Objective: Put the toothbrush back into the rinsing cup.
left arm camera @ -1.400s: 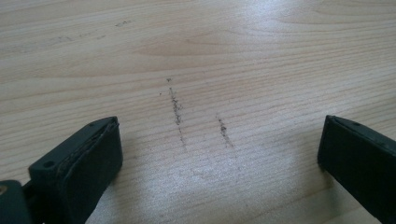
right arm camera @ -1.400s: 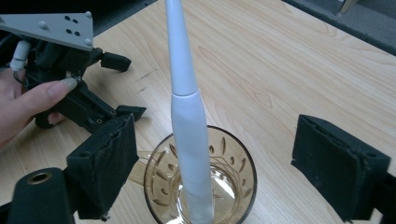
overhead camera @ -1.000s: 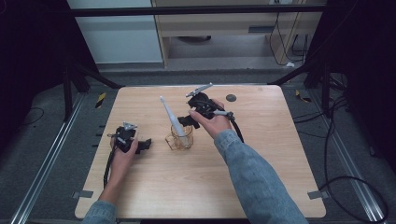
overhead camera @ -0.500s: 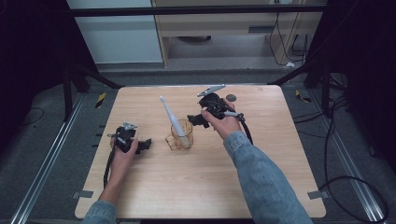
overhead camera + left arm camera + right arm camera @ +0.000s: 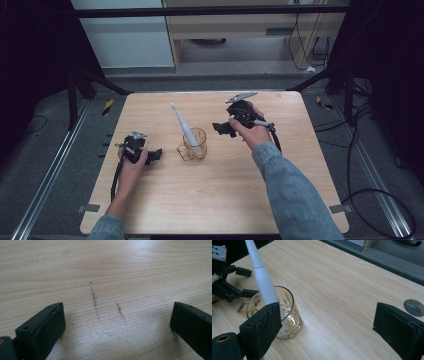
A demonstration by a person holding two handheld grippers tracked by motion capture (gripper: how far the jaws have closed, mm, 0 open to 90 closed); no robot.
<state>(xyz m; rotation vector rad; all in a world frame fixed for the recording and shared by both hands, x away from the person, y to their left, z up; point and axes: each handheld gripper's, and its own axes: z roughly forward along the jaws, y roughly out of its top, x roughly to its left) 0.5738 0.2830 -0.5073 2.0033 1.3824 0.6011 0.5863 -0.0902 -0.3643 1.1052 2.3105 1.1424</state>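
High view: the wooden worktop (image 5: 215,200) carries an amber glass mug (image 5: 193,145) near its centre, handle turned toward the person's left. A white toothbrush-like stick (image 5: 182,124) stands in the mug, leaning up and away toward the far left. The left tool (image 5: 150,156) rests low on the worktop, left of the mug and apart from it, held in the left hand (image 5: 131,165). The right tool (image 5: 223,128) is held above the worktop, right of the mug and apart from it, in the right hand (image 5: 252,132); a denim sleeve (image 5: 295,195) covers that forearm.

Left gripper view: the left tool's (image 5: 117,325) jaws stand wide apart with nothing between them. Below lies bare wood grain with a few short dark scuff marks (image 5: 95,300). The tool sits close over the surface.

Right gripper view: the right tool's (image 5: 327,327) jaws are spread wide, empty. The mug (image 5: 287,315) stands just beyond the left-hand jaw, partly hidden by it, upright, with a cut pattern in the glass. The white stick (image 5: 263,280) rises from it, tilted, its thicker lower part inside the rim. Farther off, past the mug, the left tool (image 5: 244,282) shows with jaws parted. A small round dark disc (image 5: 414,307) lies flat on the worktop beyond the right-hand jaw, well apart from the mug.
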